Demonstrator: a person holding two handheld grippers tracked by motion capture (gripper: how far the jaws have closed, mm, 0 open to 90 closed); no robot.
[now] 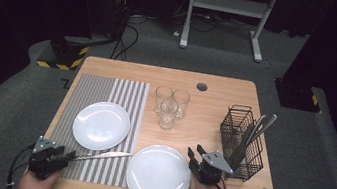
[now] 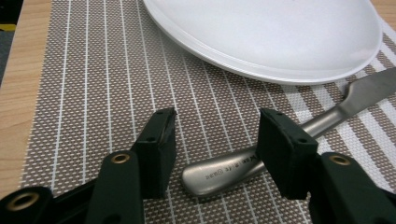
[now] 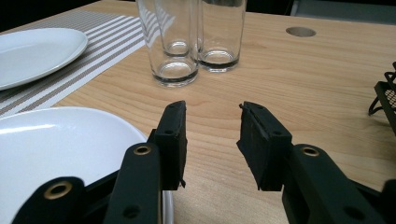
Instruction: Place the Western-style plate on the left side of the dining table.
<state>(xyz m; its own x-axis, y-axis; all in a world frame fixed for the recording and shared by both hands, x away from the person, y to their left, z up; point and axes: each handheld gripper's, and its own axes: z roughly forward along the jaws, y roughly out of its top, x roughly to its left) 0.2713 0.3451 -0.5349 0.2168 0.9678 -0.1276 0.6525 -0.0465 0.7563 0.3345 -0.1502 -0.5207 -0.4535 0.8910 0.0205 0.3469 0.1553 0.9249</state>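
Observation:
A metal table knife (image 1: 102,154) lies on the striped placemat (image 1: 126,93), just below a white plate (image 1: 101,125). My left gripper (image 1: 69,154) rests low at the mat's near left corner and points along the knife. In the left gripper view its jaws (image 2: 215,121) stand open on either side of the knife's handle (image 2: 224,170), which lies flat on the mat without being pinched. My right gripper (image 1: 197,152) hovers open at the right rim of a second white plate (image 1: 158,175) on the bare wood. Nothing is between its jaws (image 3: 212,109).
Three clear glasses (image 1: 170,106) stand clustered at the table's middle, ahead of the right gripper. A black wire basket (image 1: 243,141) holding cutlery stands at the right. A round cable hole (image 1: 202,86) sits near the far edge.

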